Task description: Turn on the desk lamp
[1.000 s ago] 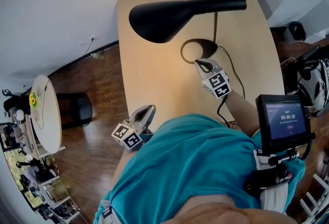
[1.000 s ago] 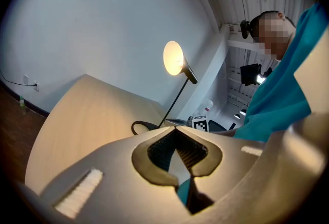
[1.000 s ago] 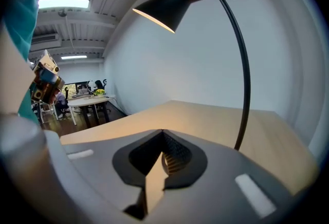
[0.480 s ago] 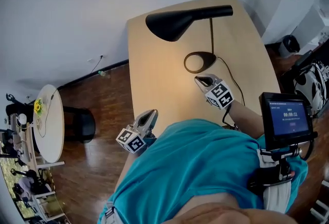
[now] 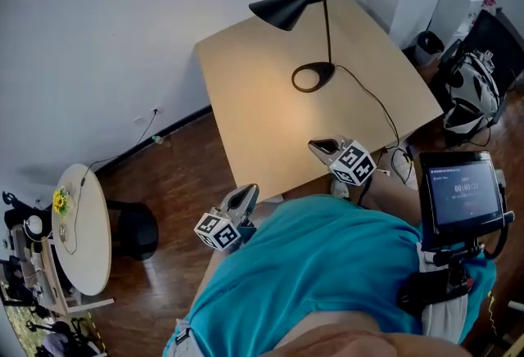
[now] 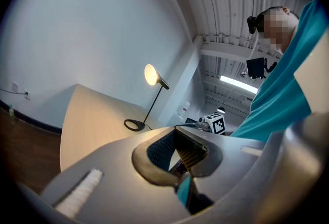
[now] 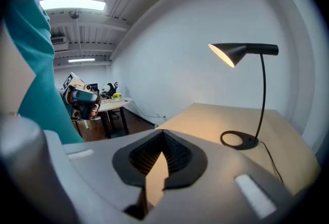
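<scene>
Right gripper (image 5: 318, 146) is backing off from the base (image 5: 313, 77) to the near edge of the table (image 5: 246, 101), jaws closed and empty. Left gripper (image 5: 246, 195) is hanging off the table, also clenched on nothing. Lamp (image 5: 288, 10) is standing at the far end, glowing. Judging the switch-on is done.

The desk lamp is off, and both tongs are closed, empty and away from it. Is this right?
Not quite. The desk lamp is on: the right gripper view shows it glowing. The left tongs and right tongs are indeed closed, empty and away from it.
</scene>
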`<state>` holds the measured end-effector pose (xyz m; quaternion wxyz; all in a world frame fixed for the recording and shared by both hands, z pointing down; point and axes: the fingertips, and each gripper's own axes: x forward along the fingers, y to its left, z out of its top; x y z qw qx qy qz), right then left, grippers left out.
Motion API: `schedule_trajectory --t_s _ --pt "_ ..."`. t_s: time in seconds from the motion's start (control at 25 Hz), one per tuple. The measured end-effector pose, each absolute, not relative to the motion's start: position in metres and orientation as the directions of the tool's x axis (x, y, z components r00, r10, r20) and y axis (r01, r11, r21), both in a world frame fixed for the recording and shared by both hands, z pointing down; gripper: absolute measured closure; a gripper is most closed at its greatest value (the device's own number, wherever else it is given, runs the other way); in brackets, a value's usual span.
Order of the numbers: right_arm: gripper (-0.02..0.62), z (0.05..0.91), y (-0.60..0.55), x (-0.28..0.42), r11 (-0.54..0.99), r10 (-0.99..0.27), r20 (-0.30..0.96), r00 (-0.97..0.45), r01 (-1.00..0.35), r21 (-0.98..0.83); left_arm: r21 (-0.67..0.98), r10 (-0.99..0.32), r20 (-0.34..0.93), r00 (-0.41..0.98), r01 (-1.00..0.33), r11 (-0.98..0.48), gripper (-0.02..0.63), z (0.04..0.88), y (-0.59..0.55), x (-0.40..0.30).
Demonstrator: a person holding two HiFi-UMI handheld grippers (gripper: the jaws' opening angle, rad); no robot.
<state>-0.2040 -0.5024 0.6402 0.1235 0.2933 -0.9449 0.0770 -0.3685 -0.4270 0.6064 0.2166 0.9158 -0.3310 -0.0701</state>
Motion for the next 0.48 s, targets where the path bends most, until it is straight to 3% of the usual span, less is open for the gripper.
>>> schedule_trajectory --t_s 0.48 --pt "0.593 0.612 -0.364 -0.174 0.74 -0.645 0.293 -0.706 -0.673 0.008 0.413 -0.492 -0.094 0.865 -0.416 -0.81 0.606 0.598 -0.32 -0.352"
